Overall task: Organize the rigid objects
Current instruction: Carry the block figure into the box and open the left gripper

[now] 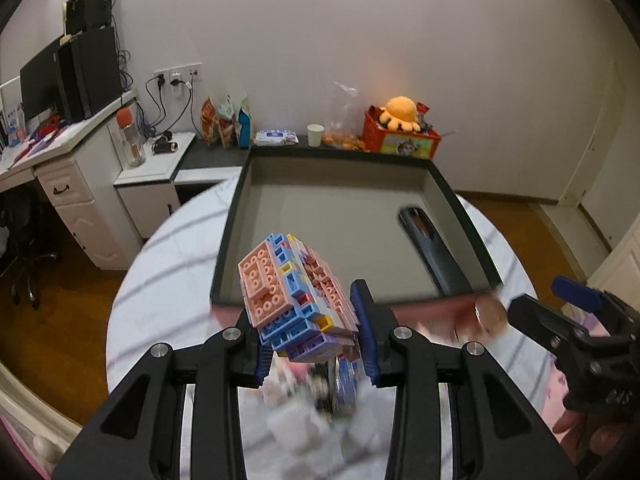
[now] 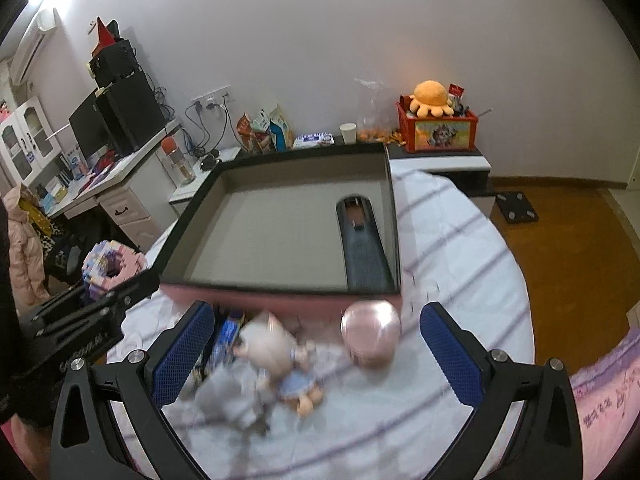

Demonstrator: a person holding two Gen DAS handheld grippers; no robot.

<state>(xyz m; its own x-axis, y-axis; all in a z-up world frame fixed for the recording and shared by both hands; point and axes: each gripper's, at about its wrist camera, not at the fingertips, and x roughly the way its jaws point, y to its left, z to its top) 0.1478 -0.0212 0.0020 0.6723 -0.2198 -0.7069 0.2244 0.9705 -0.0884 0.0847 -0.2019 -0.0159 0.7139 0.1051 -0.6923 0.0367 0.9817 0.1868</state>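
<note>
- Pale walls close off the back of the room, with a white desk (image 1: 76, 136) at the left and a round bench (image 2: 452, 240) under a striped white cloth in front of me
- On the bench lies a shallow dark tray (image 1: 236, 216) with a grey floor; a long dark object (image 1: 434, 248) rests inside it along the right wall, and I cannot tell what it is
- My left gripper (image 1: 316, 344) is clenched on a block of pastel bricks (image 1: 288, 300), pink, blue and purple, its blue pads pressing the two sides
- That brick block hangs clear of the cloth, just short of the tray's near edge, and from my right camera it shows at the far left beside the tray's near left corner
- I have the left gripper pointing steeply downward toward the tray
- My right gripper (image 2: 316, 356) is released, its blue pads (image 2: 182, 356) spread wide with nothing pressed between them
- Beneath the spread pads lie a small doll (image 2: 280, 364) in a blue dress, a pink rounded object (image 2: 371, 334) and a grey soft thing (image 2: 232, 400), all blurred, on the cloth just before the tray
- From the left camera the right gripper sits at the right edge, tilted down, with fingers of my hand (image 1: 576, 428) below it
- Behind the tray a red box (image 2: 438, 130) carries an orange plush toy (image 2: 432, 98), beside a paper cup (image 2: 348, 133)
</note>
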